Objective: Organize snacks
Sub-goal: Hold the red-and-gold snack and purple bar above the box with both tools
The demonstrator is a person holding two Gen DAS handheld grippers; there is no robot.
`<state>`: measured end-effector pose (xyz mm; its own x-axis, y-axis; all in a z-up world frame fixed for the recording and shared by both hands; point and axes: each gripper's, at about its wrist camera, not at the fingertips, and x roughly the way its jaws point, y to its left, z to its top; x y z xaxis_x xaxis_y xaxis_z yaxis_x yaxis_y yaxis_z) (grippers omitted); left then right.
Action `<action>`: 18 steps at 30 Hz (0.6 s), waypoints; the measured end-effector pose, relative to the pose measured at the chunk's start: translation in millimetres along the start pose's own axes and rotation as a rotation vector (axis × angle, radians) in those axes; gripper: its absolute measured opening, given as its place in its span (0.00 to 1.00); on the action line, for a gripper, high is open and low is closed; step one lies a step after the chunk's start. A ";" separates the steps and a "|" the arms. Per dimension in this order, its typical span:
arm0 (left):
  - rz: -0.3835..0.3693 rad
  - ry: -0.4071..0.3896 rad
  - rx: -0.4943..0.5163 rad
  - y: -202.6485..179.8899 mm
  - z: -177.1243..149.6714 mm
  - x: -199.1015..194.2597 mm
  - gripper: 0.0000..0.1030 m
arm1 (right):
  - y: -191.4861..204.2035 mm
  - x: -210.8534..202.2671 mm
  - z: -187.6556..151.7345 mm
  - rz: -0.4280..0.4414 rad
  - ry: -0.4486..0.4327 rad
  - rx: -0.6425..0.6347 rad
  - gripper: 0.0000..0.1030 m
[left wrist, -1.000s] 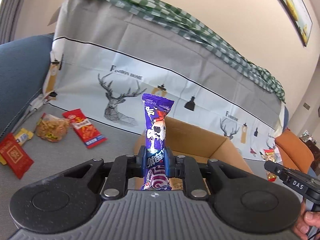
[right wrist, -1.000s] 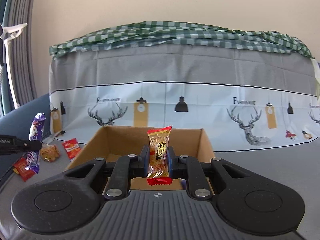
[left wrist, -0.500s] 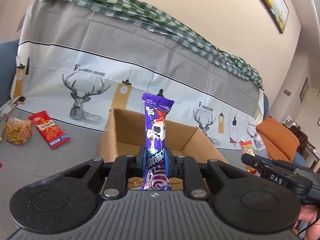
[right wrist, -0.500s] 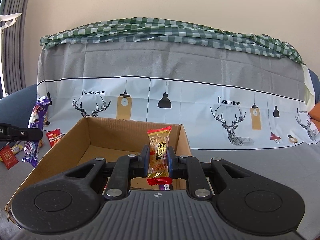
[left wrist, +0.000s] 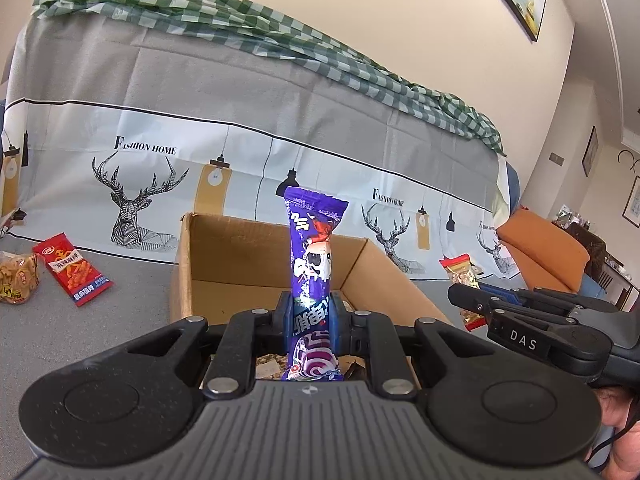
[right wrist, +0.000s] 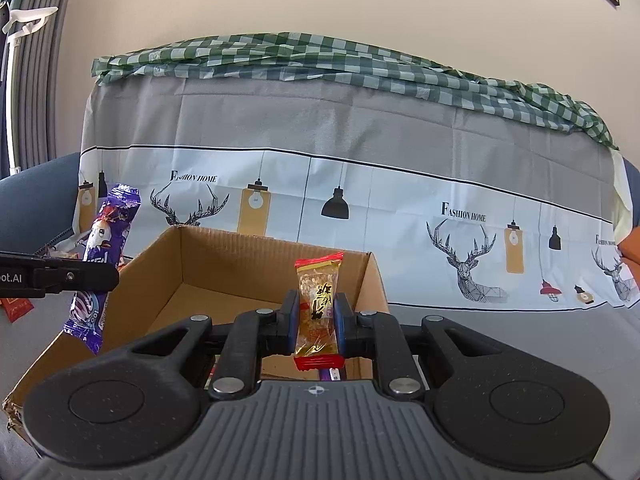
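Note:
My left gripper is shut on a tall purple snack packet, held upright over the near edge of the open cardboard box. My right gripper is shut on a small yellow snack packet with red ends, also upright above the box. In the right wrist view the purple packet hangs at the left, over the box's left wall. The left wrist view shows the yellow packet at the right, just beyond the box's right wall. A few wrappers lie on the box floor.
On the grey cloth to the left of the box lie a red snack packet and a clear bag of brown snacks. A deer-print cover drapes the sofa back behind. An orange cushion sits far right.
The left gripper has swung right with the purple packet, so the box now lies straight ahead and the loose snacks slid left. The right gripper has edged closer over the box.

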<state>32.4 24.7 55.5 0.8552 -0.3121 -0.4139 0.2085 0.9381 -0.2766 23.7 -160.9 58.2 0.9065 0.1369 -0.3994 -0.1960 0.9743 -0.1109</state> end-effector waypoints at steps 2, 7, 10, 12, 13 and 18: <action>0.002 0.000 -0.002 1.4 -0.3 -0.4 0.18 | 1.0 -0.2 0.6 0.001 -0.003 -0.005 0.18; 0.002 -0.001 -0.002 1.2 -0.1 -0.9 0.18 | 2.8 0.1 -0.5 0.004 -0.005 -0.022 0.18; 0.000 -0.002 0.001 0.2 0.1 -0.9 0.18 | 3.3 -0.1 -1.1 0.005 -0.005 -0.029 0.18; -0.001 -0.002 0.003 -0.1 0.2 -0.7 0.18 | 3.8 -0.3 -1.2 0.004 -0.004 -0.029 0.18; -0.001 -0.002 0.004 0.1 0.3 -0.4 0.18 | 3.9 -0.3 -1.2 0.003 -0.004 -0.030 0.18; -0.002 -0.002 0.004 0.5 0.2 -0.2 0.18 | 5.2 -0.4 -0.9 0.002 -0.003 -0.032 0.18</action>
<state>32.4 25.3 55.7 0.8557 -0.3135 -0.4116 0.2120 0.9381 -0.2738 22.0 -156.0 56.9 0.9073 0.1395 -0.3967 -0.2098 0.9677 -0.1396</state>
